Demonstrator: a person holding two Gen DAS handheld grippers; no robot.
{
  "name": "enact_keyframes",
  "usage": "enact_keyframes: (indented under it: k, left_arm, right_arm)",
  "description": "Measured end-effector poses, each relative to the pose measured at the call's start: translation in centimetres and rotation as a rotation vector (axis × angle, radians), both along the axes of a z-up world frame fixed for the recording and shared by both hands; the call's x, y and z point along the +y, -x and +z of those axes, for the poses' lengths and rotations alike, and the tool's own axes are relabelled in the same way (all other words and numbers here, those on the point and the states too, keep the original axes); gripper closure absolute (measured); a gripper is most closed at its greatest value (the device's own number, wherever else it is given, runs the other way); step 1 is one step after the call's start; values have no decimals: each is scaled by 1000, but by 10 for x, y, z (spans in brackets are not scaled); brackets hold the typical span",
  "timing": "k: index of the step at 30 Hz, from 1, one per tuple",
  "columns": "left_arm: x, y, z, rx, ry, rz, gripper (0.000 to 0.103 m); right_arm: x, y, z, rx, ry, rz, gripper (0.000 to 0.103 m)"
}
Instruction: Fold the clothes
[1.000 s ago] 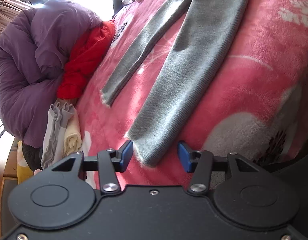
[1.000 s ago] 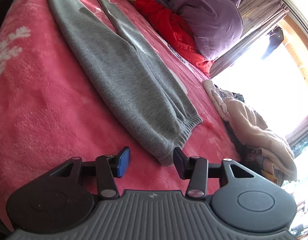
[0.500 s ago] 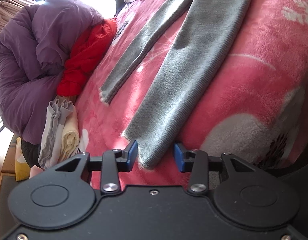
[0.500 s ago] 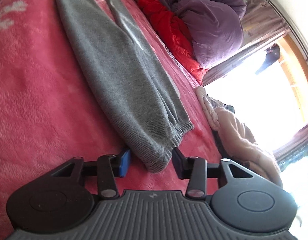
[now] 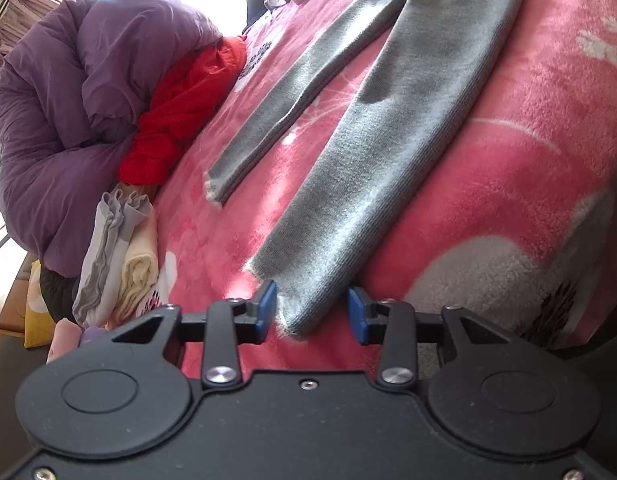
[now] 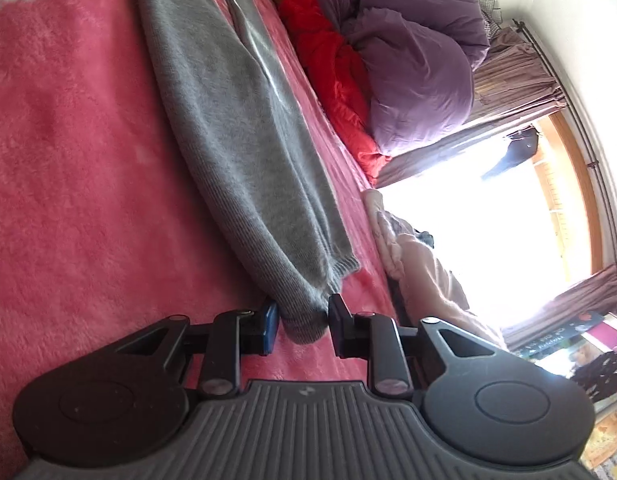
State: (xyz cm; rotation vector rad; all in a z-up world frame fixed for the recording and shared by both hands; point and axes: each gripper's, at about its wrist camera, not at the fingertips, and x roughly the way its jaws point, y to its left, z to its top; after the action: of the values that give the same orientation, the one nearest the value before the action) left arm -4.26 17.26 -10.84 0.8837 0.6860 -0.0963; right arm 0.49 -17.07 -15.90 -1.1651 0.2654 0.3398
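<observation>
A long grey knit garment (image 5: 388, 152) lies flat along a pink fleece blanket (image 5: 528, 200), with a narrow strip (image 5: 276, 120) beside its wide part. My left gripper (image 5: 311, 308) straddles its frayed near end. Its jaws are closing: the left pad (image 5: 265, 306) touches the cloth, while the right pad stands a little clear of it. In the right wrist view the garment's (image 6: 236, 128) ribbed corner sits between the pads of my right gripper (image 6: 302, 322). Those jaws are still closing and pinch the cloth on both sides.
A purple duvet (image 5: 68, 100) and a red cloth (image 5: 184, 108) are heaped along the bed's far side. Folded pale clothes (image 5: 120, 256) are stacked beside the heap. A pale pink garment (image 6: 420, 276) lies at the bed edge below a bright window (image 6: 488, 208).
Both grippers' jaws have narrowed around the garment's two ends. The right gripper has rolled and edged forward, and its pads now squeeze the ribbed corner. The left hand stayed put.
</observation>
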Motion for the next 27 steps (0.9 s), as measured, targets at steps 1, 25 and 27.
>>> enact_keyframes:
  k: [1,25,27]
  left_arm:
    - [1,0,1,-3,9,4,79]
    - [17,-102,80,-236,289,230,99]
    - [19,-120,82,-240,297,256,99]
  right_arm:
    - [-1,-2,3,30,-21,-3,82]
    - [-29,-101,82,223,-603,-185,87]
    - [-26,-116,81,244,-608,-195,87]
